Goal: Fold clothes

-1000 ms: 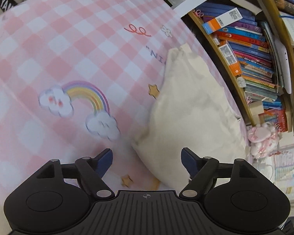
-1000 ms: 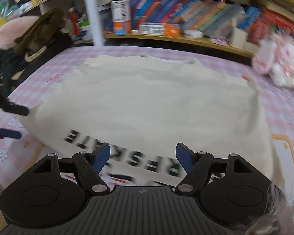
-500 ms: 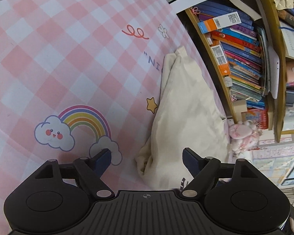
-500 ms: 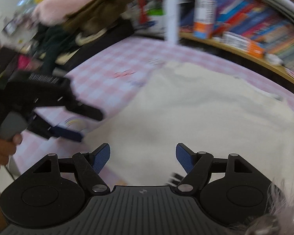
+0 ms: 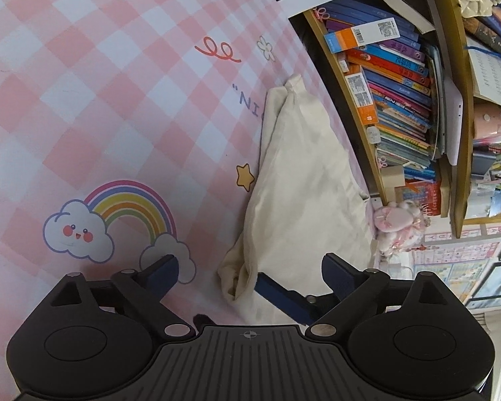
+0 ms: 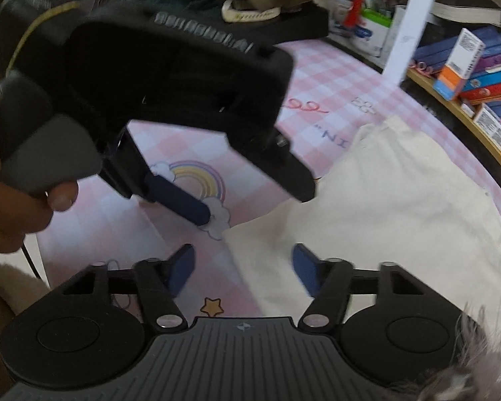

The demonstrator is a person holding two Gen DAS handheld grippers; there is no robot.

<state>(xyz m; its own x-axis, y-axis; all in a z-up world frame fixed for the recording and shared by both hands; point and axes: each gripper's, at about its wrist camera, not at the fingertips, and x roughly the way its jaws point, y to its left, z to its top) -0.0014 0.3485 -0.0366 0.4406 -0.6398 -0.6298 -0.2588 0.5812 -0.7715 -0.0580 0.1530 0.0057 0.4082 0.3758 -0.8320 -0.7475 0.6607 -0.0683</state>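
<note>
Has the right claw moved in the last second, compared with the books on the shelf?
Yes. The right claw has swung left: the bookshelf slid to the view's right edge, and the left claw now looms close ahead over the cream garment.

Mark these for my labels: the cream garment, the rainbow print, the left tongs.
cream garment (image 5: 304, 180), left wrist view, middle of cloth.
rainbow print (image 5: 130, 207), left wrist view, arch.
left tongs (image 6: 257, 200), right wrist view, between tips.

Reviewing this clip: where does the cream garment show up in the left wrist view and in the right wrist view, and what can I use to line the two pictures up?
Left wrist view: the cream garment runs down the centre-right, beside the bookshelf.
Right wrist view: it fills the right half, its near corner just ahead of the right gripper.
Shared landmark: the rainbow print on the pink checked cloth, left of the garment in both.
</note>
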